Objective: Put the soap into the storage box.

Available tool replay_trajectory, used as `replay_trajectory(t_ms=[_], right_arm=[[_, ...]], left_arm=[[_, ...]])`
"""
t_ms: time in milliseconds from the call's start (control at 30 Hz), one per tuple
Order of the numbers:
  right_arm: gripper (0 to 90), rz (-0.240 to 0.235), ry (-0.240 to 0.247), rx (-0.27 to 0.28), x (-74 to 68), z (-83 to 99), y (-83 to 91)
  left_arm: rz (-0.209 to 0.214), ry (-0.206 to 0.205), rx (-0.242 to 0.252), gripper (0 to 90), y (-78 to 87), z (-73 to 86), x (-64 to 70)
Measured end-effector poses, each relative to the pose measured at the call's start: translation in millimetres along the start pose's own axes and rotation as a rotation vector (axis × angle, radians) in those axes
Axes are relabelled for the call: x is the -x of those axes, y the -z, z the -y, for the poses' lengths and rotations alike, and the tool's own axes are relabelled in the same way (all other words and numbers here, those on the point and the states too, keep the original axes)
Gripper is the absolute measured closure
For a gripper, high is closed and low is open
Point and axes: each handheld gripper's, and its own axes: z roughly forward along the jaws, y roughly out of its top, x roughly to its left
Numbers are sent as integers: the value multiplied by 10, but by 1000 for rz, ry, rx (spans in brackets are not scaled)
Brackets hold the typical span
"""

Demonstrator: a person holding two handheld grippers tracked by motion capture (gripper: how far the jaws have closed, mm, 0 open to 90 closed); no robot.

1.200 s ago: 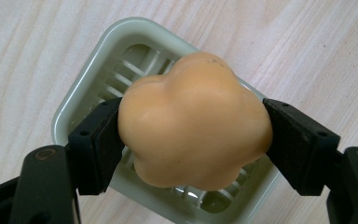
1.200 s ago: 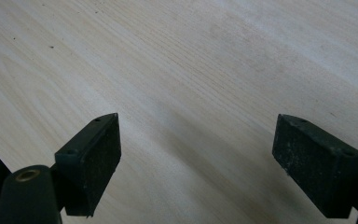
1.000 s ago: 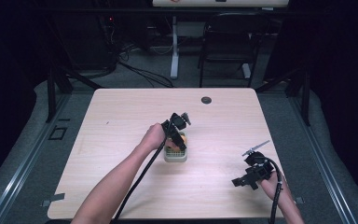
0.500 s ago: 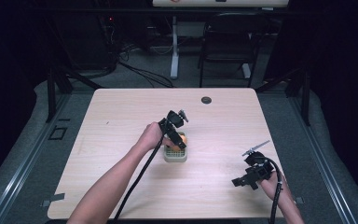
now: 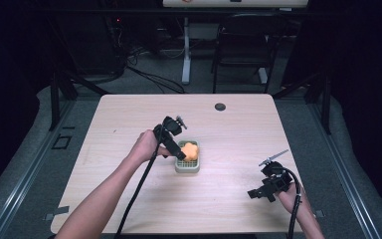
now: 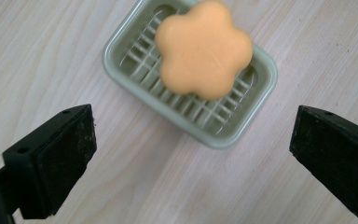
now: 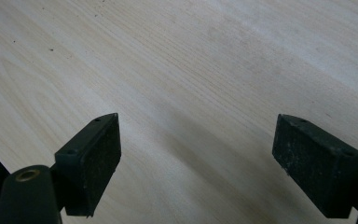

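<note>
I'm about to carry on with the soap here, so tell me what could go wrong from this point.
1. The orange flower-shaped soap lies loose on the slatted green dish; a pinch from the open left gripper might make it slip out.
2. The dish looks light, so a jaw catching its rim could tip or slide it across the table.
3. The right gripper sits near the table's edge and could snag its cable.

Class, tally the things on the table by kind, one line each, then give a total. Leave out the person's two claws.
Orange flower-shaped soap: 1
Green slatted soap dish: 1
Dark round grommet set in the tabletop: 1
Total: 3
</note>
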Motion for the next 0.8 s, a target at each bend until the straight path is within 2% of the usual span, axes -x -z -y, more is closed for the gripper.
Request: replay_trajectory(t_ms=[67,100,133,167,233,267,300,333,400,467,500,567,700,800], right_arm=[[151,4,-12,11,-10,5,-7],[152,16,7,-5,0,2,6],[152,13,12,-10,5,-1,11],[151,16,8,-7,2,1,8],[151,13,10,-9,3,0,6],[151,12,21,-25,10,-7,13],[151,12,21,-25,10,-7,13],[151,-1,13,-17,6,-6,8],[152,13,19,-23,8,-6,12],[151,14,19,-23,8,-6,13],[152,14,7,-5,-2,1,4],[152,16,25,-25,7,-8,20],[151,15,19,-20,2,-5,15],[152,14,12,-10,-6,-2,4]], left_arm=[[1,10,10,0,43,73,-12],[-6,20,17,0,96,169,-22],[-6,20,17,0,96,169,-22],[-9,29,19,0,135,246,-27],[-9,35,28,0,159,303,-29],[-13,45,36,0,195,382,-24],[-13,45,36,0,195,382,-24],[-12,47,35,0,224,438,-22],[-23,57,43,0,264,568,-4],[-24,62,41,0,278,626,4],[-29,64,40,0,285,671,9],[-24,72,44,0,298,760,15],[-27,98,56,0,333,987,33],[-26,104,51,0,338,1074,48]])
